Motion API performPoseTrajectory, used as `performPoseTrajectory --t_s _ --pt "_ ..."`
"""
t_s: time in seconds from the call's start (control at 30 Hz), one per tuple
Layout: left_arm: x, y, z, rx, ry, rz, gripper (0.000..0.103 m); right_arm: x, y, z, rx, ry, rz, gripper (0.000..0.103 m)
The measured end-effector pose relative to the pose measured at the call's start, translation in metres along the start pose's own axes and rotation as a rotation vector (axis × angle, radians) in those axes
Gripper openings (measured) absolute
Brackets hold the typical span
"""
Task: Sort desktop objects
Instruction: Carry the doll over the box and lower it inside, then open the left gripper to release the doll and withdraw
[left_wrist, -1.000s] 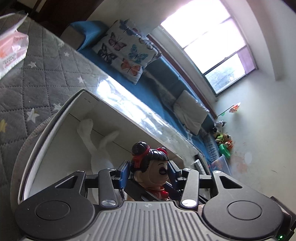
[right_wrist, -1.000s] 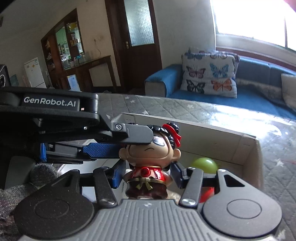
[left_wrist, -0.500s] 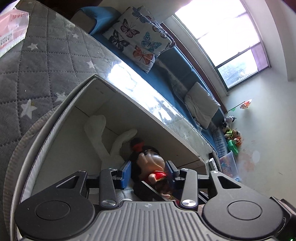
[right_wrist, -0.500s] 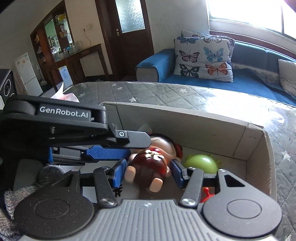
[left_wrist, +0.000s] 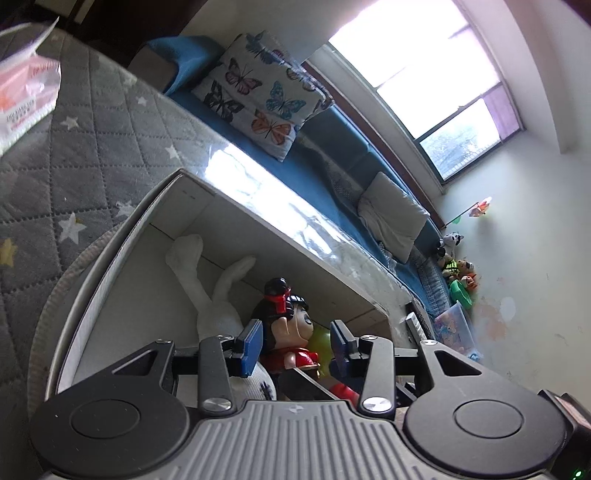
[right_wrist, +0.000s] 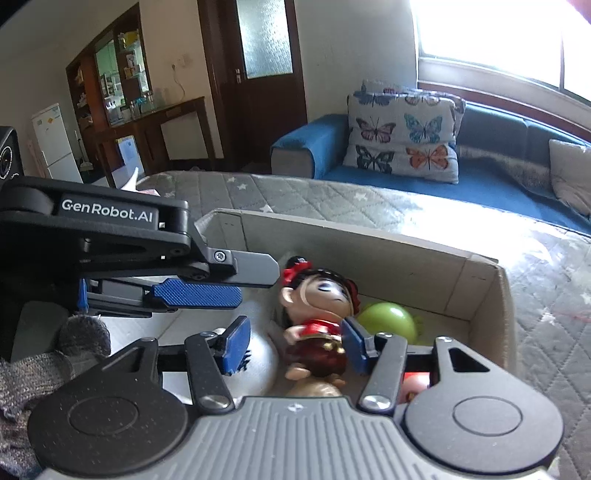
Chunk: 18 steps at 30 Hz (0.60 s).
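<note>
Doll (right_wrist: 317, 317) lay in box (right_wrist: 476, 280); right gripper (right_wrist: 291, 345) jaws opening, left gripper (left_wrist: 295, 343) jaws wide, empty. Next: withdraw both.

One cardboard box (right_wrist: 476, 280) is seen. Inside it, one doll figure (right_wrist: 317, 314) with black hair and red ribbons, one white plush toy (left_wrist: 207, 291), one green ball (right_wrist: 388, 321) and one red item (right_wrist: 413, 387), partly hidden, are counted. Two tools are counted: the left tool (left_wrist: 295, 341) and the right tool (right_wrist: 291, 345). One butterfly-print cushion (right_wrist: 402, 133) and one pink-and-white packet (left_wrist: 26, 92) are counted.
</note>
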<state>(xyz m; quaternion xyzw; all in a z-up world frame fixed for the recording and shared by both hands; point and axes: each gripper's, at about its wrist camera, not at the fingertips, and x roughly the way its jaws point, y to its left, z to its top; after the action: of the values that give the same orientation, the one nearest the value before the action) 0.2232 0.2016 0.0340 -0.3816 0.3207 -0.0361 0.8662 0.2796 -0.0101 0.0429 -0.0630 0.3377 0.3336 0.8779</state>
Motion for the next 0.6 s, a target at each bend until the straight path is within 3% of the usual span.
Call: performPoseTrajectory --t_s 0.07,0.27,0.33,0.53,0.6 --pt "-0.008 -0.005 -0.005 0.013 -0.012 -0.003 0.043 -0.011 0.001 -0.004 -0.002 -0.023 -0.001 0.067" --pt "-0.033 -0.023 -0.027 0.064 -0.039 -0.019 0.043 -0.045 0.006 -0.015 -0.014 -0.075 0.0 0.072" --pt "-0.041 -0.027 -0.033 0.07 -0.053 -0.028 0.043 -0.054 0.007 -0.02 -0.014 -0.089 -0.002 0.08" --pt "-0.06 -0.037 -0.054 0.102 -0.067 -0.026 0.043 -0.083 0.015 -0.038 -0.036 -0.121 -0.014 0.089" --pt "-0.066 -0.04 -0.063 0.117 -0.074 -0.022 0.043 -0.092 0.017 -0.044 -0.034 -0.127 -0.01 0.096"
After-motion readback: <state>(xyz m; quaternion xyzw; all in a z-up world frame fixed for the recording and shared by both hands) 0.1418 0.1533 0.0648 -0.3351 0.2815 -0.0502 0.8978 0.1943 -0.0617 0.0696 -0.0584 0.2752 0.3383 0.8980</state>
